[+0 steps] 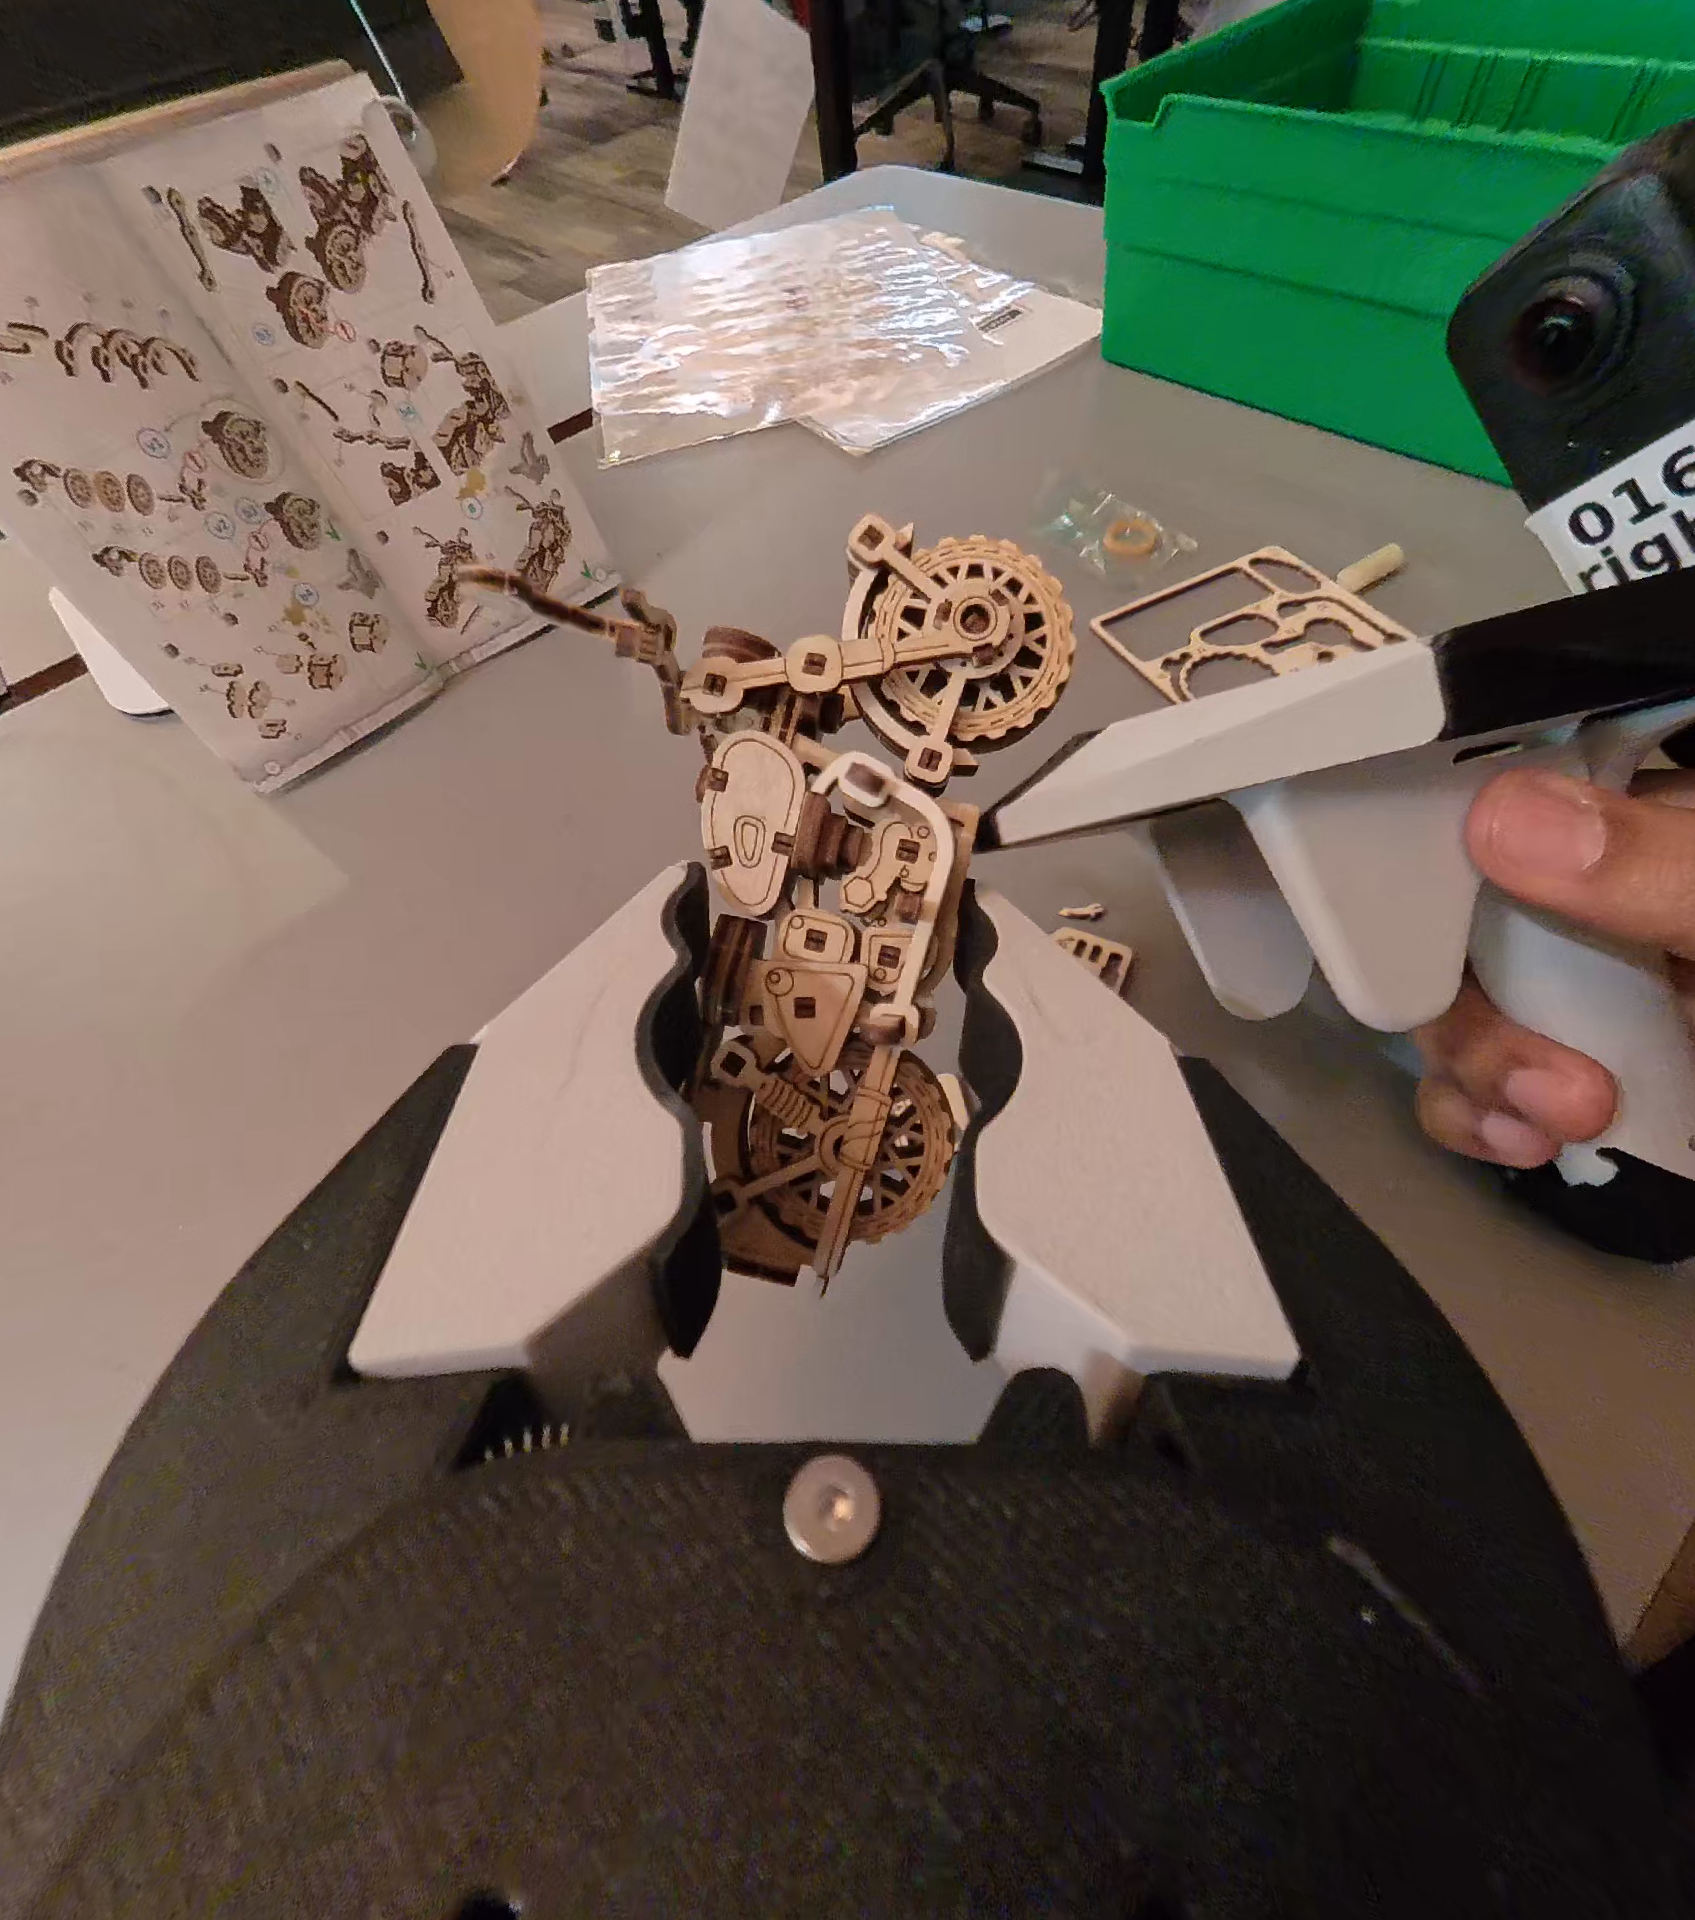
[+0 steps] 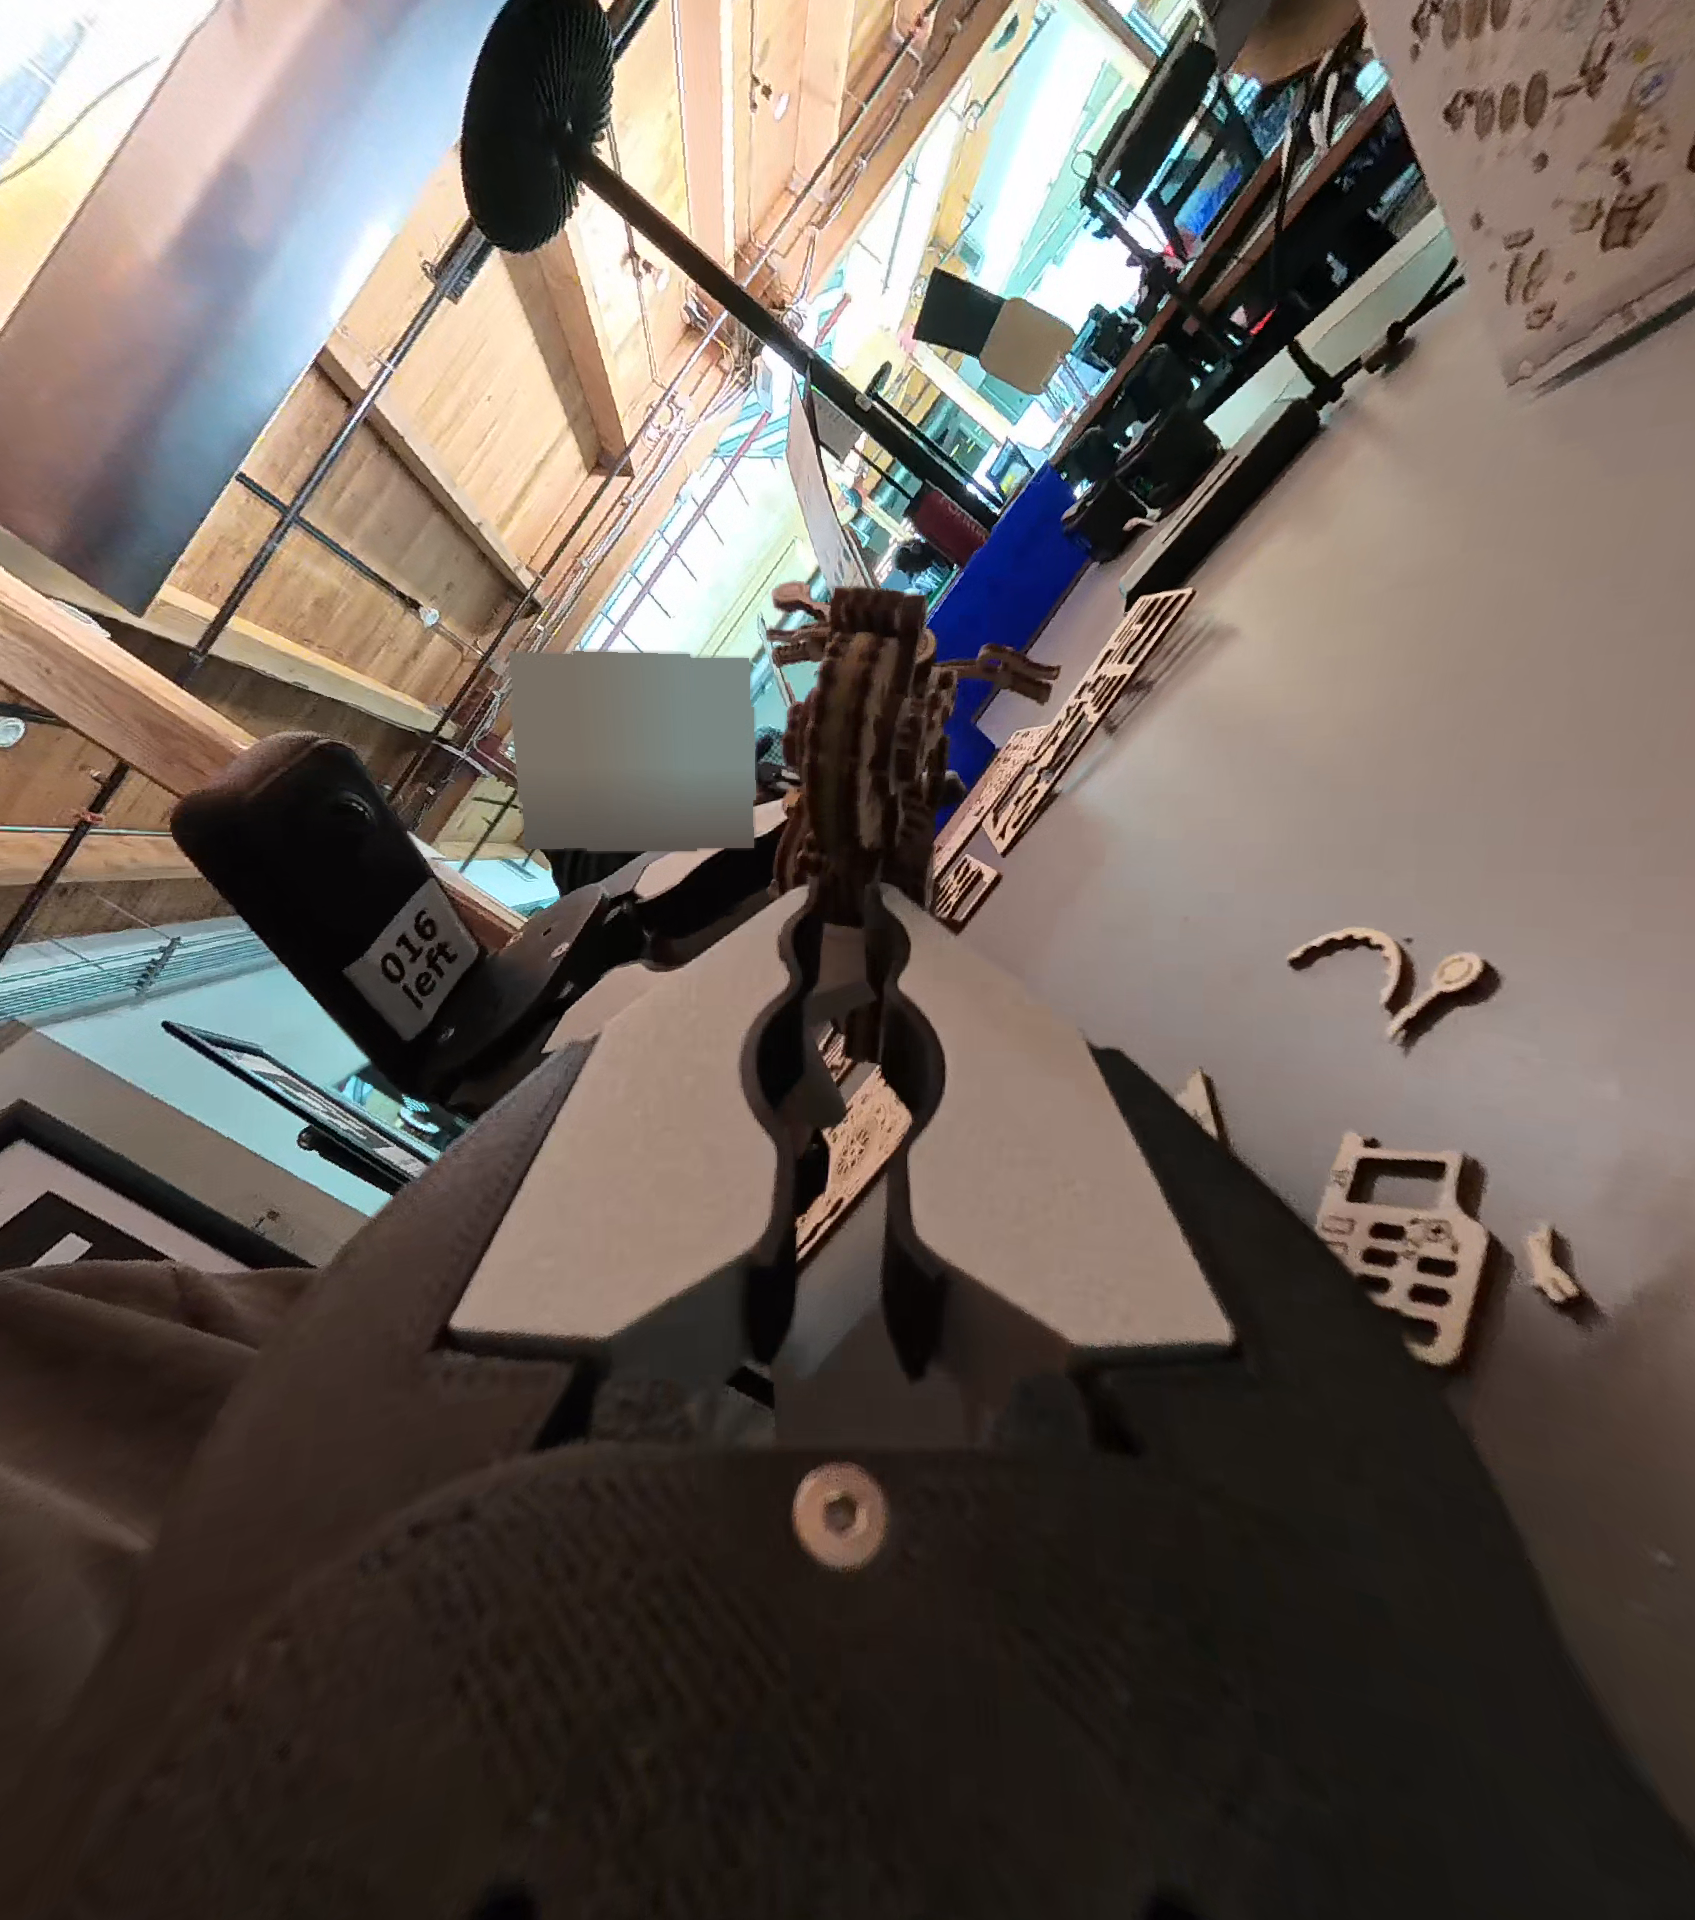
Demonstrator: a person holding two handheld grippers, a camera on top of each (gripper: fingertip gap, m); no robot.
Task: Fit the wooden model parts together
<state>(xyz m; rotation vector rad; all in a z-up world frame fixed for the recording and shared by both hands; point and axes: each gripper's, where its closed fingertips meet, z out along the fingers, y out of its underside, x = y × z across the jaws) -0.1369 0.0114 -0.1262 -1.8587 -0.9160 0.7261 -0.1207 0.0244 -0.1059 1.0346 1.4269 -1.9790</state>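
Two grey-fingered grippers meet over the grey table (image 1: 147, 935): the left gripper (image 1: 827, 1049) clamps the brown wooden motorcycle model (image 1: 827, 935) upright, the right gripper (image 2: 838, 971) pinches its pale frame piece (image 1: 910, 831), with a green plastic bin (image 1: 1342, 208) beyond.

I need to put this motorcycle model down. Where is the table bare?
Bare grey table lies left of the left gripper, below the instruction sheet. Crowded to the right: punched wooden sheet, loose wooden pieces, green bin.
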